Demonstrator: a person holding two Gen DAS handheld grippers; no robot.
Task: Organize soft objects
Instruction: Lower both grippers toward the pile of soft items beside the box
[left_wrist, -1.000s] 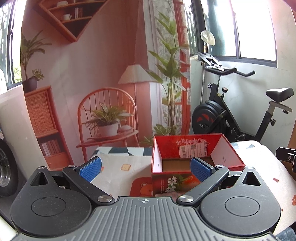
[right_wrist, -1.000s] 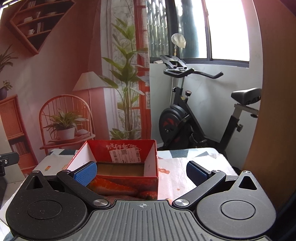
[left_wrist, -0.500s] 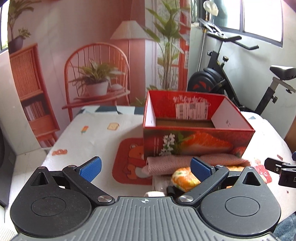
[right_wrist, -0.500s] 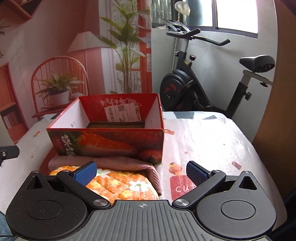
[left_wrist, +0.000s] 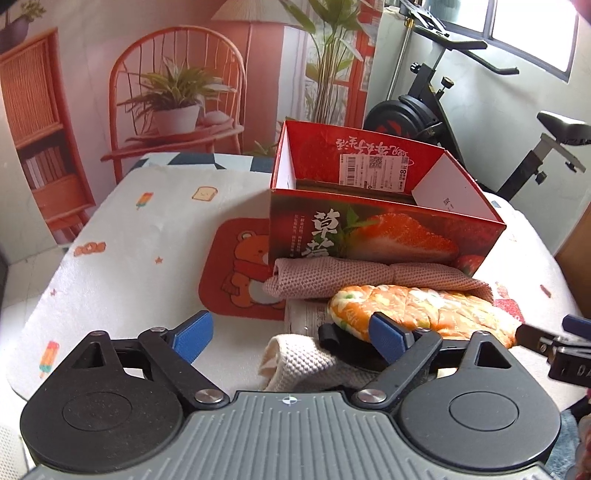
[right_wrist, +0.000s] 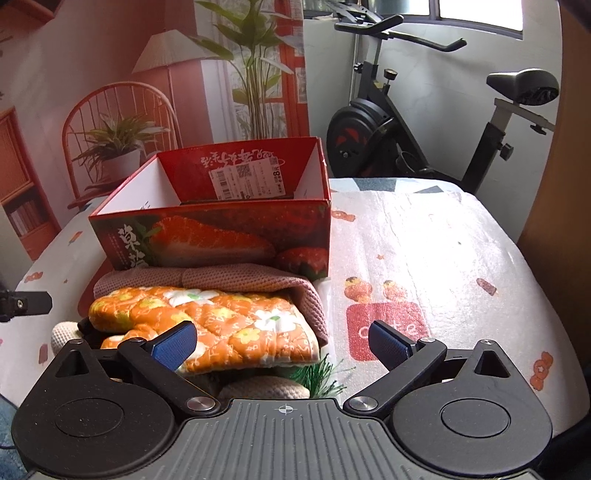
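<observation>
L wrist view: left gripper (left_wrist: 291, 334) jaws apart, just been closing a bit, nothing clamped; cream knit cloth (left_wrist: 295, 360) between them, orange floral mitt (left_wrist: 424, 306) past the right finger. R wrist view: right gripper (right_wrist: 284, 341) open, mitt's near corner between its fingers, before the red box (right_wrist: 221, 236).

A: What stood behind the table (left_wrist: 122, 206)?

B: A printed backdrop (left_wrist: 92, 55) covered the wall. It showed an orange chair (left_wrist: 177, 85) carrying a potted plant (left_wrist: 173, 99), with a wicker cabinet (left_wrist: 33, 122) to the chair's left and a lampshade (left_wrist: 251, 11) above and to its right.

A: And right of the backdrop?

B: An exercise bike (right_wrist: 417, 125) stood against a pale wall (left_wrist: 491, 107), behind the table's far right corner. A window (right_wrist: 480, 14) above the bike admitted bright daylight.

A: The table surface?

B: It was covered by a white cloth (right_wrist: 443, 240) printed with small cartoon motifs. A brown wooden panel (right_wrist: 569, 147) stood to the bike's right.
</observation>
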